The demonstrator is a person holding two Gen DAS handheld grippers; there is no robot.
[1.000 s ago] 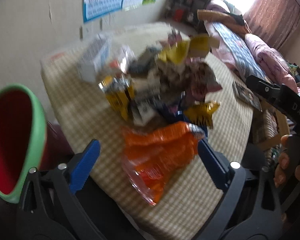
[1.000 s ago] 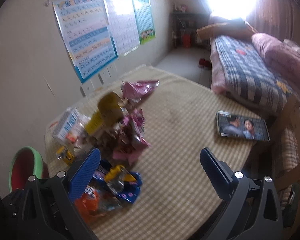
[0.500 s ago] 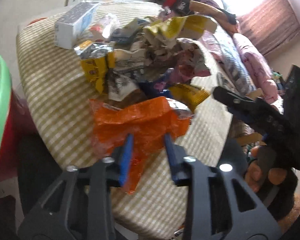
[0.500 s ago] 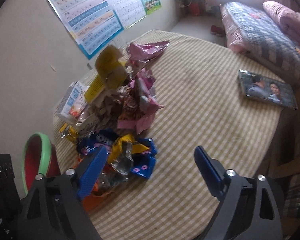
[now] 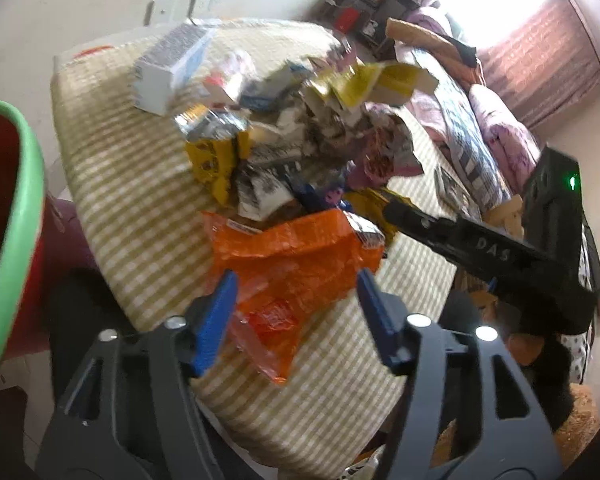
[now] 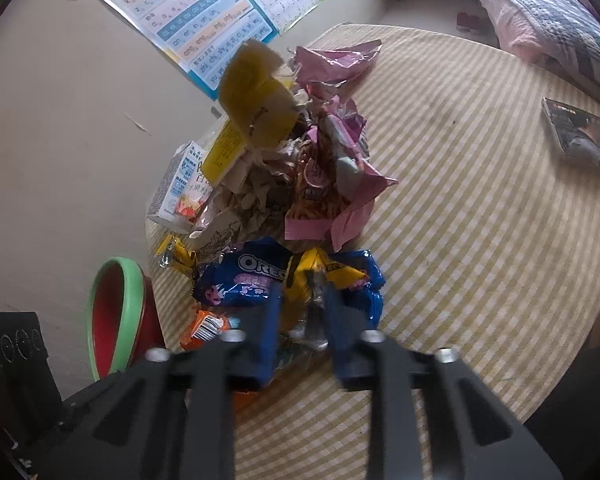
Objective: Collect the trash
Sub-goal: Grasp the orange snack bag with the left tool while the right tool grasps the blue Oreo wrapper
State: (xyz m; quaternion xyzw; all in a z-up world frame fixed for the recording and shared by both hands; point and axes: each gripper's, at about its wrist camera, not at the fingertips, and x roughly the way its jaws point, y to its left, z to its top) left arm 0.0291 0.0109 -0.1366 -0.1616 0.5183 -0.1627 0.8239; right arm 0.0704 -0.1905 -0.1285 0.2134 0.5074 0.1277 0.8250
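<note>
Left tongs (image 5: 296, 312) opening, straddling crinkled orange plastic wrapper (image 5: 296, 264) at counter's (image 5: 132, 200) near edge. Right tongs (image 6: 302, 320) closing on yellow foil wrapper (image 6: 320, 268), just beyond.

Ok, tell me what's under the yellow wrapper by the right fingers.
The yellow wrapper lies on the blue Oreo packet, which rests on the checked tablecloth. Whatever is beneath the packet is covered.

Left gripper (image 5: 296, 312) angled down over the table's near edge, jaws opening, straddling a wrapper without pressing it, right gripper (image 6: 302, 312) angled down, jaws closing on a wrapper
</note>
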